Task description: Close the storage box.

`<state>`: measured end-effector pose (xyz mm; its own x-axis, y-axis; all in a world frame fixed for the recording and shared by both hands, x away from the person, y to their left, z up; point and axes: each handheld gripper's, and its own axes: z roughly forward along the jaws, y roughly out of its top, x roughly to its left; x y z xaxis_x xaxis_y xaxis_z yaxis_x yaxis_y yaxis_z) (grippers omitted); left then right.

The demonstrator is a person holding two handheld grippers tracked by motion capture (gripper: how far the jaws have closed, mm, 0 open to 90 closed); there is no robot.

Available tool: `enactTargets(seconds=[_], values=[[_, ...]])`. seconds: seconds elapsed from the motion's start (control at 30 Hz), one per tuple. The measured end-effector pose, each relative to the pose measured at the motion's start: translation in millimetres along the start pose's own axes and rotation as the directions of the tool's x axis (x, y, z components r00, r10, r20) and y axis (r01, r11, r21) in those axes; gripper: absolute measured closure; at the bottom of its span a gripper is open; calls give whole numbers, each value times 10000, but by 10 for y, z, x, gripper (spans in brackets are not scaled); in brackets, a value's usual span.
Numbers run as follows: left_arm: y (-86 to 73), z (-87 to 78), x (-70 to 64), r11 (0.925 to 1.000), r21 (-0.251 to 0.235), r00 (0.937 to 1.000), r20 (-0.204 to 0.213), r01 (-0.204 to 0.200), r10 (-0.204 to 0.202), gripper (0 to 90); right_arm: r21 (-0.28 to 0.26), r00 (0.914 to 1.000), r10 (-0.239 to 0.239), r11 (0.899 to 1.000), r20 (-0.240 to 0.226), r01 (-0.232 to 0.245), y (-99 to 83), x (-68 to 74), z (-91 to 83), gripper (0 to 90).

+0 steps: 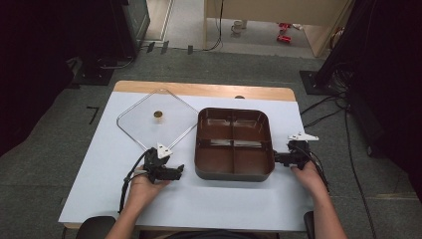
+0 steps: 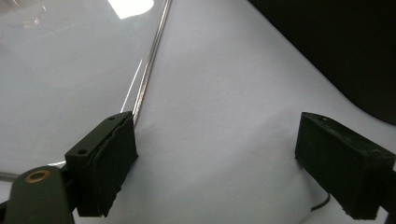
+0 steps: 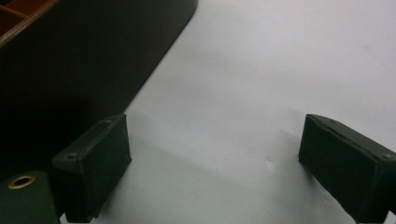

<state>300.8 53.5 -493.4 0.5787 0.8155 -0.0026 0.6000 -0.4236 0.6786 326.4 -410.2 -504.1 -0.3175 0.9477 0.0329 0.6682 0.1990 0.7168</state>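
A dark brown tray [image 1: 234, 174] with several empty compartments sits in the middle of the white-covered table [image 1: 209, 204]. To its left lies a clear square lid [image 1: 144, 130] with a small brown knob [image 1: 158, 115]. My left gripper [image 1: 179, 171] rests on the table by the lid's near corner and points at the tray's left wall. It is open and holds nothing. In the left gripper view [image 2: 217, 135] the lid's edge [image 2: 152, 60] runs past the left jaw. My right gripper [image 1: 277, 159] is open and empty beside the tray's right wall [image 3: 70, 60], its jaws [image 3: 212, 130] over bare table.
The wooden table edge [image 1: 199, 89] shows at the back. Cables [image 1: 323, 107] and dark equipment stands [image 1: 114, 30] sit on the floor around the table. A person's hands and forearms come in from the bottom.
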Motion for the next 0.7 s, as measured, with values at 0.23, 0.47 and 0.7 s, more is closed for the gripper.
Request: enactTargets(seconds=[0.23, 0.47, 0.7], values=[[39, -67, 63, 9981, 585, 9990, 392, 190, -213, 155, 5, 10000, -3, 10000, 3, 3, 1, 0, 0, 85], [121, -161, 117, 9986, 317, 9970, 643, 419, -439, 157, 3, 10000, -2, 10000, 0, 2, 1, 0, 0, 85], [160, -235, 123, 9994, 194, 9974, 665, 278, -290, 237, 1, 10000, -1, 10000, 4, 1, 0, 1, 0, 85]])
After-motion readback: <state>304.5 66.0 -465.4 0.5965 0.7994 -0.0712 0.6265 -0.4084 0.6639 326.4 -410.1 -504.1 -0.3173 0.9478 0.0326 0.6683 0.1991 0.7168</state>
